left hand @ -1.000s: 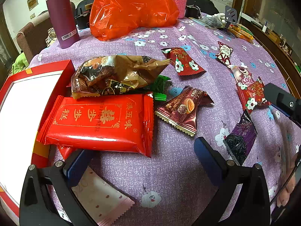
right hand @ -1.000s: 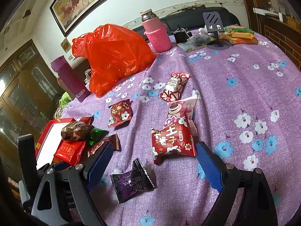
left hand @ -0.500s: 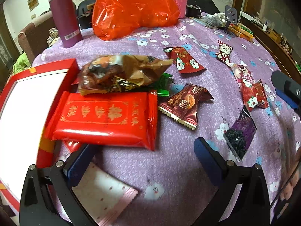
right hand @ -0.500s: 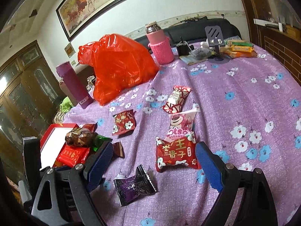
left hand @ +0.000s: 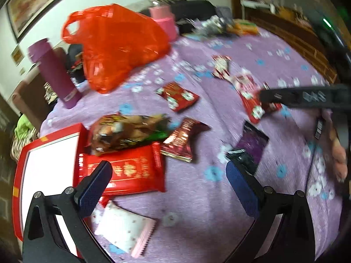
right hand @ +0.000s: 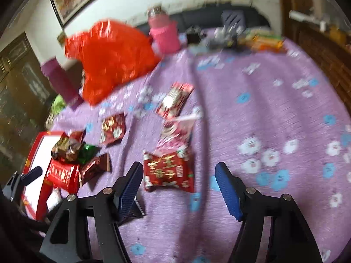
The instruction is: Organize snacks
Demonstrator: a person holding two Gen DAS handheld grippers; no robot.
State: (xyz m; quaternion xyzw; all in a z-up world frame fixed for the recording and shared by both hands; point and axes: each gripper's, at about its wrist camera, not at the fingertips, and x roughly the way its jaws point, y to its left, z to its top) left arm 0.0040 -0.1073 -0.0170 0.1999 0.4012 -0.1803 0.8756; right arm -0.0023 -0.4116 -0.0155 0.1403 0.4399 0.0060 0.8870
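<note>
Snack packets lie scattered on a purple flowered tablecloth [left hand: 197, 197]. My left gripper [left hand: 169, 182] is open and empty above the cloth, its left finger over a large red packet [left hand: 131, 171]. A brown bag [left hand: 125, 131], a maroon packet [left hand: 184, 140], a purple packet [left hand: 250, 144] and a white-pink packet [left hand: 125, 228] lie around it. A red box with a white inside [left hand: 48, 164] sits at the left. My right gripper [right hand: 178, 186] is open and empty, just in front of a red packet with gold characters [right hand: 169, 171]; the purple packet [right hand: 138, 206] lies under its left finger.
A big orange plastic bag [left hand: 114, 46], a purple flask [left hand: 54, 70] and a pink flask [left hand: 164, 19] stand at the back. More red packets [right hand: 175, 98] lie mid-table. The right gripper's arm [left hand: 307, 98] crosses the left wrist view. Clutter lines the far edge [right hand: 252, 39].
Both grippers have lifted and tilted up, so both views now look farther across the table and are blurred. The right gripper moved nearer the red packet. Nothing was picked up.
</note>
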